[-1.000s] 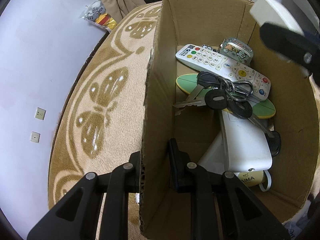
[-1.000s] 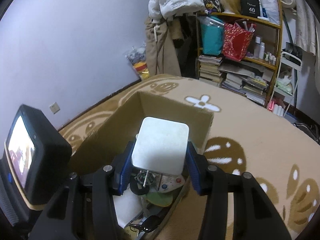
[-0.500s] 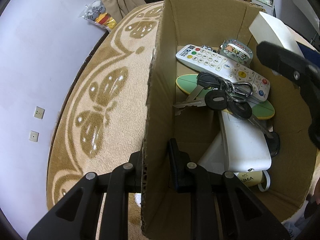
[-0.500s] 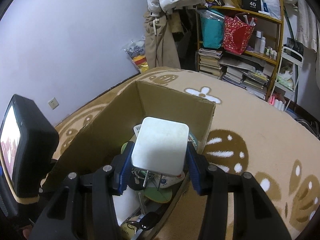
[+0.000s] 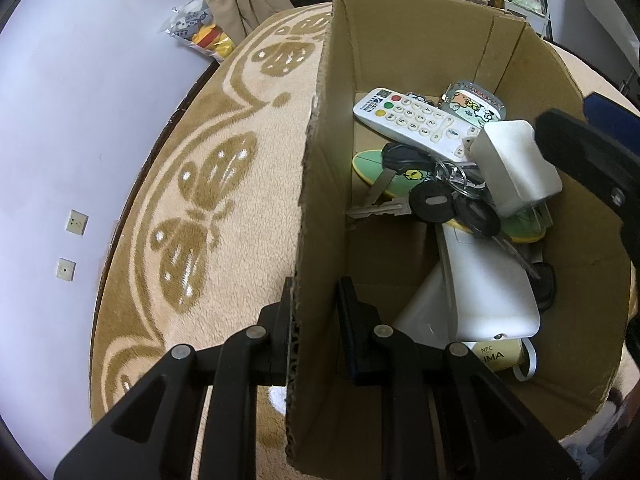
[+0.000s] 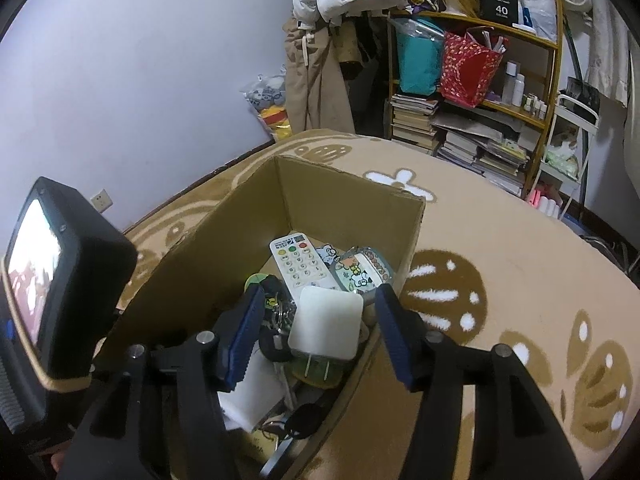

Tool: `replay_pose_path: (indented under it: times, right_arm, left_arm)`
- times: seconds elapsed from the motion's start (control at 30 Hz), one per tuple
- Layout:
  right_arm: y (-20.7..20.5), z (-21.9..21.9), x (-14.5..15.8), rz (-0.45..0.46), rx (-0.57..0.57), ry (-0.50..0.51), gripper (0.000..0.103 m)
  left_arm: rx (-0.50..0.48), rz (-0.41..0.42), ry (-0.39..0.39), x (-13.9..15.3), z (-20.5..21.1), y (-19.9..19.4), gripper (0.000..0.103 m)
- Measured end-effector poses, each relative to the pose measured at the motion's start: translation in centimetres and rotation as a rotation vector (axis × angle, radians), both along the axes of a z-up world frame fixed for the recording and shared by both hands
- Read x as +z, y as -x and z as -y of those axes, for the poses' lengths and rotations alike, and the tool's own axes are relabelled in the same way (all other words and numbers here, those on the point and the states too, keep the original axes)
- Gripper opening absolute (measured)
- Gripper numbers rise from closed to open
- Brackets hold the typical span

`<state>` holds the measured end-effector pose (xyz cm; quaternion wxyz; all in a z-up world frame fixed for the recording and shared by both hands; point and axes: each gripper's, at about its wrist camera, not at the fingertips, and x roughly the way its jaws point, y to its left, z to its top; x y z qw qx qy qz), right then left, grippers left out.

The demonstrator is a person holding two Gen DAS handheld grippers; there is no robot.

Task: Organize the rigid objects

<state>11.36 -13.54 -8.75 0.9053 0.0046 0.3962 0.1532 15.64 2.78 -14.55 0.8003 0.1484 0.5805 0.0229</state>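
While the left gripper point(image 5: 312, 316) pinches the near wall of the cardboard box point(image 5: 404, 28), one finger outside and one inside the corrugated edge, it anchors the box on the patterned carpet point(image 5: 208, 184). If that pinch slips, the box could slide or tip, since nothing else appears to steady it.

Inside, moving rightward, lie a white remote control point(image 5: 412, 124) with coloured buttons, a bunch of keys point(image 5: 436, 200) on a ring over a green oval piece point(image 5: 370, 164), a cartoon-printed tin point(image 5: 474, 100) at the far wall, and a large white device point(image 5: 488, 292) nearer the front.

Further right sits the white charger plug point(image 6: 326, 326), on top of the keys and the remote's end, its two prongs pointing toward the camera in the right wrist view. The right gripper point(image 6: 318, 332) hangs over it with its blue-padded fingers point(image 6: 244, 336) spread wide, clear of the plug on both sides, so the plug looks released.

The risk I see is the perch: the plug rests on an uneven heap, and it may topple off the keys or wedge prongs-first among them. Pulling the right fingers out carelessly could also clip the box's right wall point(image 6: 416, 232) or nudge the plug.
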Motion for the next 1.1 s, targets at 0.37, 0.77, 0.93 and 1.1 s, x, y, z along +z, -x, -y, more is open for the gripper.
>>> replay_pose_path:
  times: [0.37, 0.77, 0.93, 1.1]
  right_arm:
    - [1.2, 2.3, 0.7, -0.004, -0.098, -0.003, 0.078]
    - [3.8, 5.1, 0.6, -0.047, -0.216, 0.004, 0.102]
    - [5.3, 6.0, 1.1, -0.051, -0.245, 0.011, 0.103]
    - [6.8, 7.1, 1.9, -0.042, -0.275, 0.002, 0.103]
  left_arm:
    - [0.008, 0.018, 0.015, 0.8, -0.3, 0.4, 0.019]
    - [-0.005, 0.146, 0.041, 5.2, 0.2, 1.9, 0.037]
    - [-0.033, 0.229, 0.048, 7.8, 0.6, 3.4, 0.057]
    - [-0.05, 0.304, 0.071, 10.3, 1.2, 5.2, 0.09]
